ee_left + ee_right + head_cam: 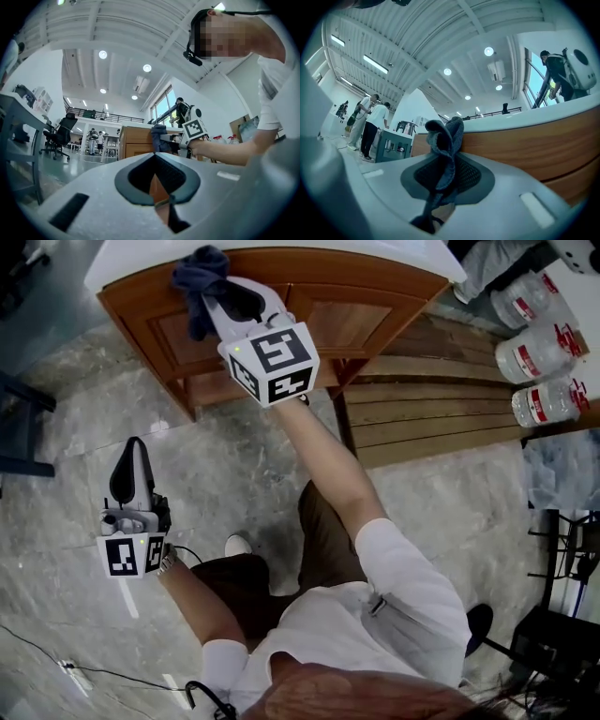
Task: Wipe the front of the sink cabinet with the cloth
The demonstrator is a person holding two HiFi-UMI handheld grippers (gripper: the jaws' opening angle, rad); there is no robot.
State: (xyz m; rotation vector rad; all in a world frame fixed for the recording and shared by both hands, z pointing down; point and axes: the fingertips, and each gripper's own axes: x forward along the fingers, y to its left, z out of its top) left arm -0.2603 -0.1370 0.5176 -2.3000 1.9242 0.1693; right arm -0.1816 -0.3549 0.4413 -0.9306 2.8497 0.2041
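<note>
Cloth is seen in the head view at the top edge of the sink cabinet front, held by the right gripper; the left gripper is kept low, well apart. In the left gripper view, its jaws are shown together and empty. In the right gripper view, the jaws are shown clamped on the cloth.

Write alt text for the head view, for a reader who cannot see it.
Seen from above, a person's right gripper holds a dark blue cloth up at the top of a wooden cabinet front. The left gripper, empty, hangs low over the grey stone floor; bottles lie at the right.
</note>
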